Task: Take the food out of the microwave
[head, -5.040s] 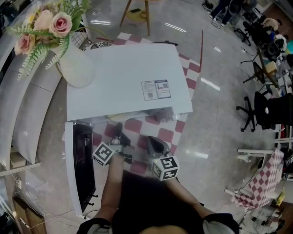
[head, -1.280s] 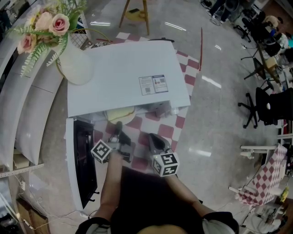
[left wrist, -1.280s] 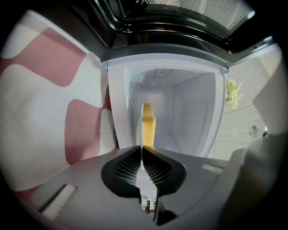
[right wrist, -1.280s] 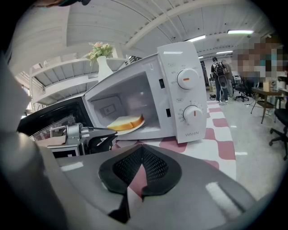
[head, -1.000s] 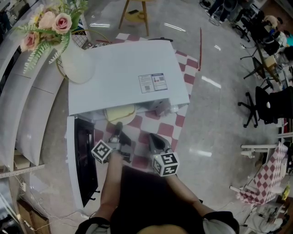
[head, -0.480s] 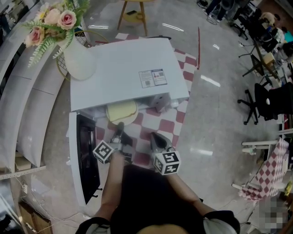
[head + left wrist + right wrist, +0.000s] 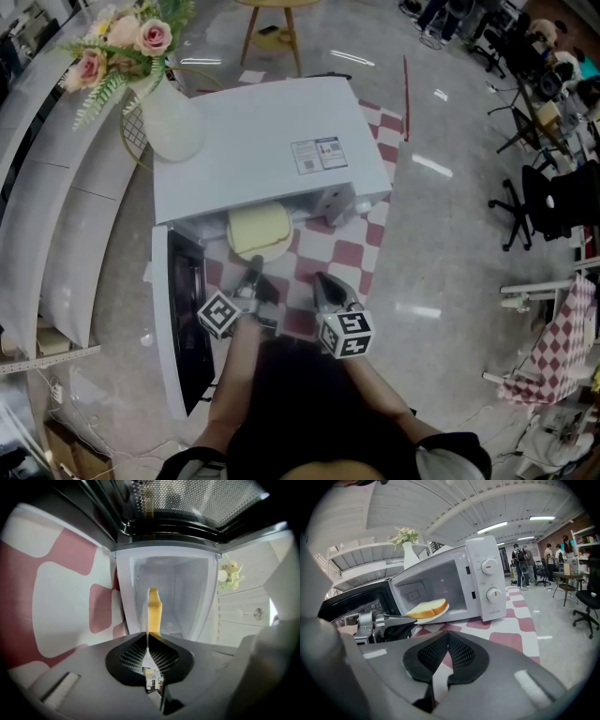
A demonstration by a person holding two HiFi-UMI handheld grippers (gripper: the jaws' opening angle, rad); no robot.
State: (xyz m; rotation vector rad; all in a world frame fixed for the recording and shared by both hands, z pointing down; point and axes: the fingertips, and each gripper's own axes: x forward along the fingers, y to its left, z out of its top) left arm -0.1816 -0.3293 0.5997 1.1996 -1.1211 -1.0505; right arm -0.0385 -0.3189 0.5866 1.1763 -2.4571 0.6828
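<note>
Seen from the head view, a soft square bread slice [image 7: 258, 228] on a round white plate [image 7: 246, 255] is held partly out of the boxy microwave [image 7: 262, 141] above checked cloth [image 7: 347, 253], while in the left gripper view the left gripper [image 7: 148, 634] is clamped, apparently, on the plate's thin rim, and in the right gripper view the right gripper [image 7: 447, 633] is closed, empty

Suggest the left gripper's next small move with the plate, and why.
Probably pull the plate straight out, level: the left gripper is shut on its rim, bread lies on it, and its far edge sits inside the microwave.
</note>
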